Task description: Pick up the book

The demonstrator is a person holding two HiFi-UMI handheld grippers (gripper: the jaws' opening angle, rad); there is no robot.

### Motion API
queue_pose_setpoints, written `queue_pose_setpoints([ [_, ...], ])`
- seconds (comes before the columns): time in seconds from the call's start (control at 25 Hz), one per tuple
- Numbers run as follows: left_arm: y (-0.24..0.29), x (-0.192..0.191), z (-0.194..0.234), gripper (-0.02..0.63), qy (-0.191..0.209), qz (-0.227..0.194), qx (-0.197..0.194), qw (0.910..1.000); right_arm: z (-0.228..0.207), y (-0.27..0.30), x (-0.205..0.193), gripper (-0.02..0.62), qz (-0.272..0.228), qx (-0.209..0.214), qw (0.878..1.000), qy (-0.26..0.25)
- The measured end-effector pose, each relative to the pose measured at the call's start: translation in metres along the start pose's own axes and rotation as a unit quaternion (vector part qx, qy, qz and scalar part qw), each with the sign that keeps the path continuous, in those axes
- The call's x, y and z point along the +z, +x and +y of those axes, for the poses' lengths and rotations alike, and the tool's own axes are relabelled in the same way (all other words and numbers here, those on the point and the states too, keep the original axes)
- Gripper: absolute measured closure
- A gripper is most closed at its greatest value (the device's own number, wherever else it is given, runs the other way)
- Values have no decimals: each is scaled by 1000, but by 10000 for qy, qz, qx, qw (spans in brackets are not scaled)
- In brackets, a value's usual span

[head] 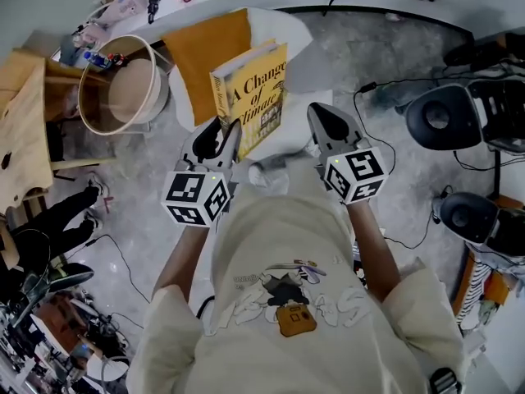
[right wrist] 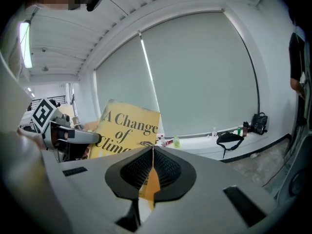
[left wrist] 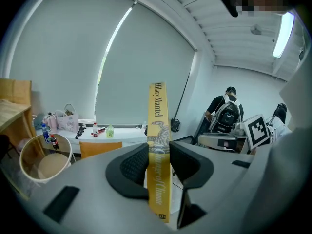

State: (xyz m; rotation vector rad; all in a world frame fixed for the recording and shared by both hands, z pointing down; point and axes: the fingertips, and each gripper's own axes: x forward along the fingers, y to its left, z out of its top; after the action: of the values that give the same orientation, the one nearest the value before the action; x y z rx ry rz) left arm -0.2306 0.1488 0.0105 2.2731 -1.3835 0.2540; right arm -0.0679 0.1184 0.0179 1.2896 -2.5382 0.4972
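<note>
- Book: a yellow hardback titled "A Change of Climate". It stands upright in the air in front of the person, above the grey floor.
- Left gripper: the jaws are clamped across the spine, low on the book.
- Right gripper: the jaws are pressed together on a thin yellow-orange edge. This is apparently a cover or jacket of the book; which one cannot be told.
- Status: both grasps are made and the book appears lifted, so the pick-up is judged essentially complete.
- Remaining: steady holding. The thin right-side grip could slip.
</note>
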Motion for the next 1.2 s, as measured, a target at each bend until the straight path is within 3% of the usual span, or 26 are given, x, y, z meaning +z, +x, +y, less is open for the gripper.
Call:
queue_pose_setpoints([
  [0.24, -47, 16, 2, 465, -58, -299, -28, 9995, 47, -13, 13, 571, -202, 51, 9997, -157],
  [0.64, -133, 7, -4, 465, -353, -615, -71, 9975, 135, -51, 14, 571, -577, 153, 9981, 125],
  [0.84, -128, 6, 1, 463, -238, -599, -92, 9979, 141, -40, 8, 571, -526, 116, 9986, 6],
  [1.04, -120, -4, 3, 465, -110, -468, -112, 9988, 144, -28, 2, 571, -483, 345, 9978, 287],
  [1.2, -126, -3, 12, 465, -29, -556, -113, 9984, 161, -16, 7, 571, -451, 607, 9969, 202],
])
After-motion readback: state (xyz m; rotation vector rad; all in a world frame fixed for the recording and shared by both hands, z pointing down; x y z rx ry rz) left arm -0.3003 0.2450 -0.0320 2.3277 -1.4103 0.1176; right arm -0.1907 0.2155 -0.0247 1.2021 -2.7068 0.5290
